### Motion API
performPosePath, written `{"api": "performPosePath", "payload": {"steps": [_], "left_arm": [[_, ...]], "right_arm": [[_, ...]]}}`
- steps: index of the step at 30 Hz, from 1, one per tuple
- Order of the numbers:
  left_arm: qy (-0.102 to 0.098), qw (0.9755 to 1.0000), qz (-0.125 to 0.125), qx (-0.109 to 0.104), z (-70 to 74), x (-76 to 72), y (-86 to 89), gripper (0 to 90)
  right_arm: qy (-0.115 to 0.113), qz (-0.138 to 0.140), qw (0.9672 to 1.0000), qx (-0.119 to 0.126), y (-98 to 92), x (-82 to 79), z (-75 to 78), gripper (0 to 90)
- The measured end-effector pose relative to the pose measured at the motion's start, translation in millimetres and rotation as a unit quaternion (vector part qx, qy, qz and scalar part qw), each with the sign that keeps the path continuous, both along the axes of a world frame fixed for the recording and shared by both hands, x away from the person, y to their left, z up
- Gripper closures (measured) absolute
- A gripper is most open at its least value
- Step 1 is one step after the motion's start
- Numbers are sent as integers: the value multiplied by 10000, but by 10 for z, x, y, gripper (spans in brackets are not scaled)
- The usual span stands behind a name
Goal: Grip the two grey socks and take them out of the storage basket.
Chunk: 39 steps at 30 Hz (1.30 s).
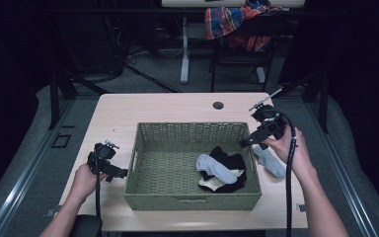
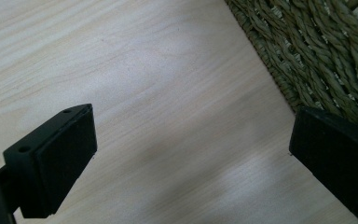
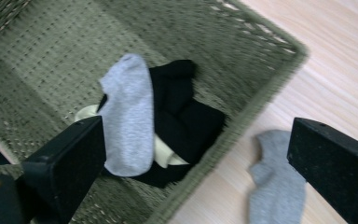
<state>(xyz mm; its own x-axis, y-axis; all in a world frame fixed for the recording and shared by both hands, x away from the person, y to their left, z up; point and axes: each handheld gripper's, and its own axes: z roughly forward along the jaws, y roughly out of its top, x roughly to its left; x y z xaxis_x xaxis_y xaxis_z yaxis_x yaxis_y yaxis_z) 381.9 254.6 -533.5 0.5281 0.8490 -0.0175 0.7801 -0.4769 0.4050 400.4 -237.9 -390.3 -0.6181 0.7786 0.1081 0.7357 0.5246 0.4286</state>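
Socks are the work in hand, and the one that matters is the grey sock (image 1: 270, 161) lying flat on the worktop (image 1: 128, 111), just outside the right wall of the woven basket (image 1: 143, 158) and apart from the pile inside it. The right gripper (image 1: 244, 143) hangs over the basket's right rim with its jaws spread wide and nothing between them; in the right gripper view that same grey sock (image 3: 275, 184) sits low and to the right, between the basket's edge and the right-hand jaw, so it lies below the gripper and on the side away from the basket. Its long axis runs roughly along the basket wall, toe end toward the person. Inside the basket rest another grey sock (image 1: 212, 167), black socks (image 1: 232, 163) and a pale one (image 1: 214, 183). The left gripper (image 1: 123, 173) waits well apart at the basket's left side, jaws also spread and empty, aimed at bare worktop. The right hand (image 1: 288, 145) is plainly the nearer one; I judge the coming reach calls for a drop outward and down, crossing the sock's width.
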Motion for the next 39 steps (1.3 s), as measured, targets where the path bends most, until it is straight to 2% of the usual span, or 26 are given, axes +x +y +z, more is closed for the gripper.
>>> {"api": "performPosePath", "payload": {"steps": [6,12,18,22,31,33,35,37,39], "left_arm": [[-14,10000,-9,-11,9,-5,4,9],[-18,10000,41,1,21,-33,25,9],[-16,10000,72,12,14,-33,30,9],[16,10000,81,21,-6,-20,37,9],[-10,10000,63,-16,11,-35,46,9],[-4,10000,19,1,16,-29,27,9],[-7,10000,7,-2,9,-24,14,9],[-1,10000,16,-3,4,-22,19,9],[-15,10000,40,-13,5,-26,35,9]], "right_arm": [[135,174,9998,-35,139,-9,-84,0],[123,384,9992,0,323,-23,-166,0],[294,685,9971,-166,515,-22,-279,0],[369,714,9967,-130,595,-15,-362,0],[575,716,9953,-308,721,41,-573,0],[659,783,9940,-395,754,46,-630,2],[737,760,9935,-415,797,41,-696,23],[806,847,9916,-549,835,46,-749,55],[874,928,9901,-586,881,51,-810,136]]}}
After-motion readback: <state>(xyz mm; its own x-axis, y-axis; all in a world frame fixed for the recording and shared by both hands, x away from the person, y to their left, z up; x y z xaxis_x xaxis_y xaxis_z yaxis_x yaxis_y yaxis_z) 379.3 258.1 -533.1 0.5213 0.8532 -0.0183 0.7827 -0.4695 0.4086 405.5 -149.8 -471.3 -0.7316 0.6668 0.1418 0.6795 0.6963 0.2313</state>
